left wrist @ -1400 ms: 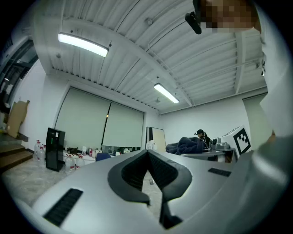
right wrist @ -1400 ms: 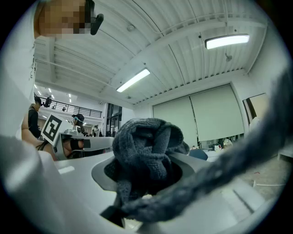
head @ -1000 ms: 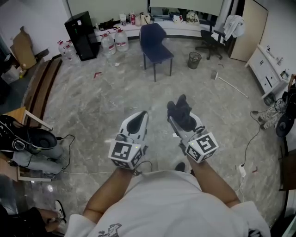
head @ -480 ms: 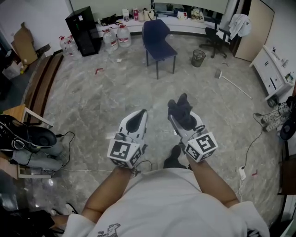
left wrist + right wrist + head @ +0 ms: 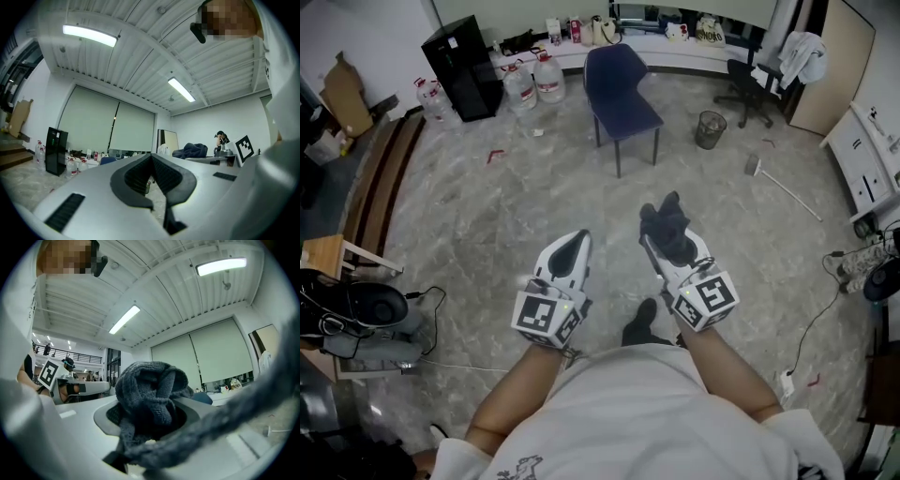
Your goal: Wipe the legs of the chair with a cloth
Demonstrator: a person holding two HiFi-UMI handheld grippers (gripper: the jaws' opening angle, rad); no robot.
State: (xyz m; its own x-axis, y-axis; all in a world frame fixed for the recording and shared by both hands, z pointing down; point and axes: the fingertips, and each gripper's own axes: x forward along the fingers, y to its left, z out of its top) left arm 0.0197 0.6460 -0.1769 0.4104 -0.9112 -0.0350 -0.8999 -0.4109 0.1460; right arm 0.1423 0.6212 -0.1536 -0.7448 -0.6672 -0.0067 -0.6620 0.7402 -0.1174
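A dark blue chair (image 5: 620, 92) with thin metal legs stands on the marble floor far ahead, near the back counter. My right gripper (image 5: 667, 236) is shut on a bunched dark grey cloth (image 5: 667, 229), which fills the middle of the right gripper view as a wad of cloth (image 5: 150, 394). My left gripper (image 5: 570, 251) is held beside it at waist height, shut with nothing between its pads (image 5: 152, 176). Both grippers are well short of the chair.
Water jugs (image 5: 534, 80) and a black cabinet (image 5: 457, 67) stand left of the chair. A mesh bin (image 5: 709, 129) and an office chair (image 5: 759, 75) are to its right. A broom (image 5: 783, 187) lies on the floor. Cables and gear (image 5: 356, 314) sit at the left.
The view has advanced toward the chair, which now sits slightly lower and larger. Both grippers keep their pose; the cloth stays held.
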